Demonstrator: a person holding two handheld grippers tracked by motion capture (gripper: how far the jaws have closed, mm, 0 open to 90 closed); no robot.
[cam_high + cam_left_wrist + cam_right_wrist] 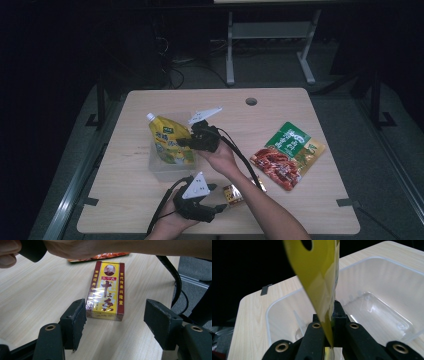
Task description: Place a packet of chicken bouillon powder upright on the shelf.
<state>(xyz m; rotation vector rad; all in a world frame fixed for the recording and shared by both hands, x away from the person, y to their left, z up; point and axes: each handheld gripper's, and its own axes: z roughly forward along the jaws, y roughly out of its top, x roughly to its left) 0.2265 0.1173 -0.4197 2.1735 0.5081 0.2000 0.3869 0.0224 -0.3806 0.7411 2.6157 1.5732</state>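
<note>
The right gripper pinches only the edge of the yellow pouch above the clear tub, so it may slip and miss, while the left gripper (jaws spread) flanks the box on the table

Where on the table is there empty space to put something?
Bare wood lies left of the clear tub and along the far edge by the round hole. The middle is crowded: yellow pouch, small box, snack packets.
</note>
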